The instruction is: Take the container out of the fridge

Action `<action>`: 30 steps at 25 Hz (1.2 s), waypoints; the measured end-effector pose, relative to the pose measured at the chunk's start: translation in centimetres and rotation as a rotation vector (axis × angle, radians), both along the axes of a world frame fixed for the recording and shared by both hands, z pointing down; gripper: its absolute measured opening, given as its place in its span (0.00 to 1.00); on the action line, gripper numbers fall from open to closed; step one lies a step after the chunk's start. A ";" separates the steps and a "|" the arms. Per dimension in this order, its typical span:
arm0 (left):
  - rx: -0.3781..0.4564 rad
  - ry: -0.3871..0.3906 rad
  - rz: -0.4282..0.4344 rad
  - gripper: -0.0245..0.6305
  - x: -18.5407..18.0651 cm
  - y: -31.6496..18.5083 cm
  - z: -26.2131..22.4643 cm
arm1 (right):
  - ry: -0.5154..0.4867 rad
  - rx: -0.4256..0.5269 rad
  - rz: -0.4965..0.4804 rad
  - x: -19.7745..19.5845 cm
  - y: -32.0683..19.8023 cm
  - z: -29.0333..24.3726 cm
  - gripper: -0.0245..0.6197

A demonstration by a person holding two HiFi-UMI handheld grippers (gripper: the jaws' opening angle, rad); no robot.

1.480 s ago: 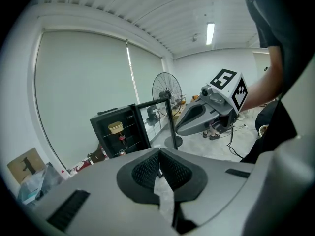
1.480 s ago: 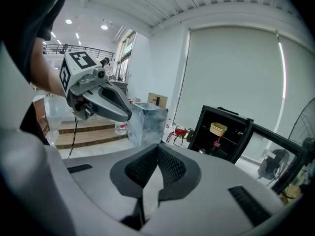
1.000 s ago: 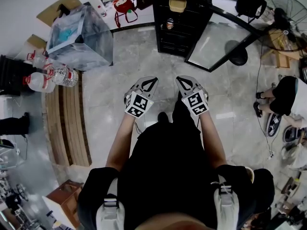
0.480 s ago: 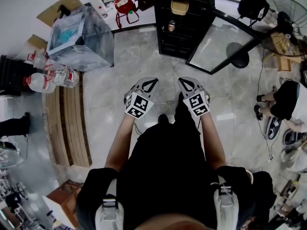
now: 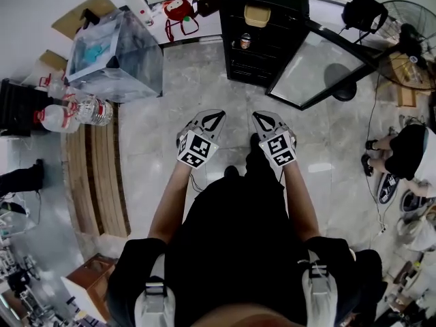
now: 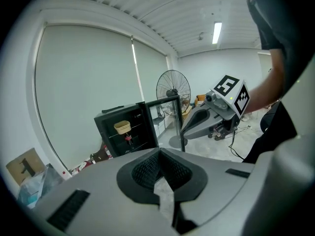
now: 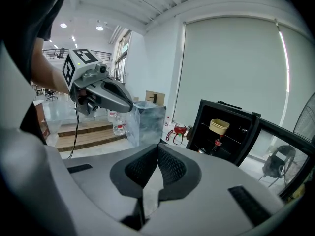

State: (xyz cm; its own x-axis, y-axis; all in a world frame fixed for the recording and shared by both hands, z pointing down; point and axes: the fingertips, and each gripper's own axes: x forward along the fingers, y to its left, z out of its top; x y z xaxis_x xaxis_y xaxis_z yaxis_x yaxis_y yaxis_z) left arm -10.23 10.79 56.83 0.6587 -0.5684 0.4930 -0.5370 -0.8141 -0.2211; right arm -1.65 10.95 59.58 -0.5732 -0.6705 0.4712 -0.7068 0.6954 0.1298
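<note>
Bottles of water (image 5: 71, 109) lie at the left edge of the floor beside a clear plastic-wrapped box (image 5: 116, 53); neither belongs to the job. Next comes the left gripper (image 5: 218, 113), held out over the floor in front of the person's body. Its own view shows the jaws closed tip to tip with nothing between them, only floor showing through the slot behind the tips. Just beside it, the right gripper (image 5: 259, 114) is the same: jaws together, empty. Both hang well short of the fridge (image 5: 228, 53), which stands at the far edge of the floor with its glass door (image 5: 320, 63) swung wide to the right. The container (image 5: 257, 16), a pale tan tub, sits on the top shelf, with a small drink (image 5: 245, 41) on the shelf below it. A standing fan (image 5: 409, 29) and a seated person (image 5: 409, 148) occupy the right edge. Compared with a second ago, the grippers keep their place in the head view, while the fridge has slid a little lower and nearer and its door has swung across. The wearer seems to be stepping towards it. The task is therefore at its approach: nothing is grasped, and a pair of jaws must open before the tub can be taken.
</note>
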 end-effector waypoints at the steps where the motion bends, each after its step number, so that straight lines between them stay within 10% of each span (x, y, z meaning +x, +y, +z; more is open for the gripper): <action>1: -0.002 -0.003 0.000 0.07 0.1 -0.5 0.0 | -0.003 -0.005 0.004 0.1 -0.6 -0.1 0.04; 30: -0.019 -0.021 -0.148 0.07 5.0 -10.2 -1.0 | -0.018 -0.043 -0.087 6.8 -11.6 -1.0 0.04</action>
